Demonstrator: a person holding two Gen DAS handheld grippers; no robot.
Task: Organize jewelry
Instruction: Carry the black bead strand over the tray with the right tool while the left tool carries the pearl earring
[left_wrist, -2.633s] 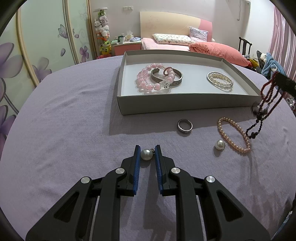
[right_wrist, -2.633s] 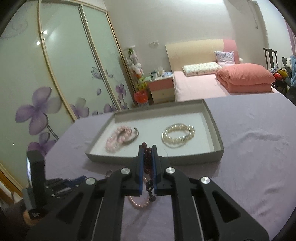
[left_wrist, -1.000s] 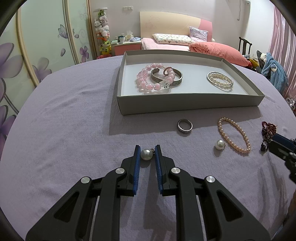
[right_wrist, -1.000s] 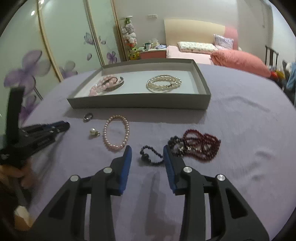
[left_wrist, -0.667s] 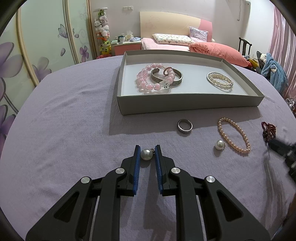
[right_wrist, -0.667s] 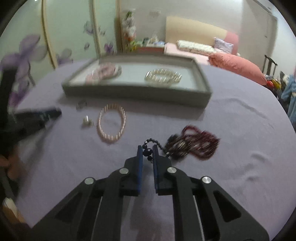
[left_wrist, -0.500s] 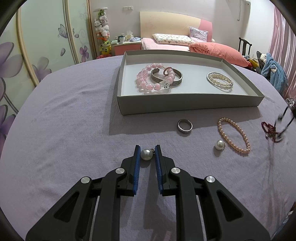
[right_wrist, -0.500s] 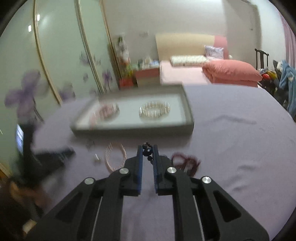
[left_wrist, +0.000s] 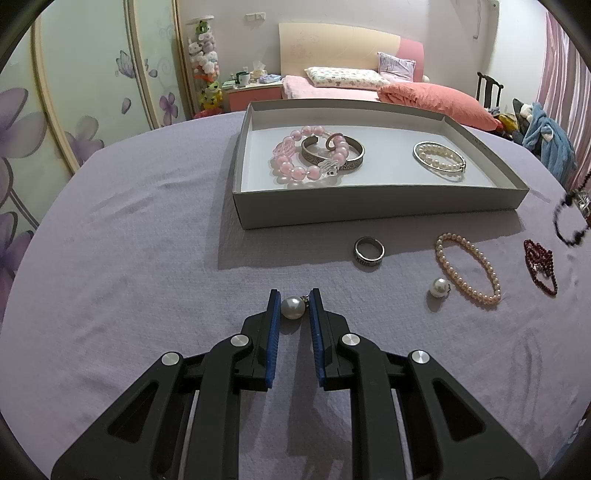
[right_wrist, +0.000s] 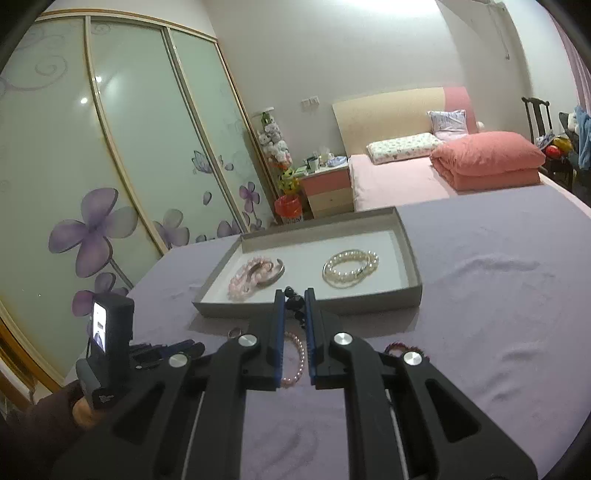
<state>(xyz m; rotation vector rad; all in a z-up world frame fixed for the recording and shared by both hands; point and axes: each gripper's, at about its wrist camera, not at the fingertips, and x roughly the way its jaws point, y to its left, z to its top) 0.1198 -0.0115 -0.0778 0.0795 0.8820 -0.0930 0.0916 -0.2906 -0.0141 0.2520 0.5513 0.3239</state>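
My right claw (right_wrist: 294, 301) is clenched on a dark bead bracelet (right_wrist: 294, 302), gripped at the tips with the rest of the strand hanging below the jaws; in the left wrist view the same strand (left_wrist: 570, 225) dangles as a loop clear of the table (left_wrist: 147, 258). My left claw (left_wrist: 293, 307) is clamped on a single pearl earring (left_wrist: 292, 307), low over the cloth.

Handling, as I judge it:
- The bead strand is light and limp. It will swing with any quick move and can slip through the pads, so I should grip across a bead, not on the cord between beads.
- The pearl is hard, round and smooth. It can squirt out of flat pads; a hold on its widest part is safest.

The grey tray (right_wrist: 413, 295) lies straight ahead of my right claw, just beyond the tips. It holds a pink bead bracelet (right_wrist: 245, 275), a metal bangle (right_wrist: 275, 271) and a pearl bangle (right_wrist: 349, 267). Just below my right claw lie a pink pearl bracelet (right_wrist: 295, 360) and a red bead necklace (right_wrist: 402, 347); a ring (left_wrist: 368, 251) and a second pearl earring (left_wrist: 439, 287) lie ahead and to the right of my left claw.

The table wears a soft lilac cloth, slightly wrinkled, which should stop rolling. Beyond it stand a bed (right_wrist: 406, 177) and sliding wardrobe doors (right_wrist: 110, 166).
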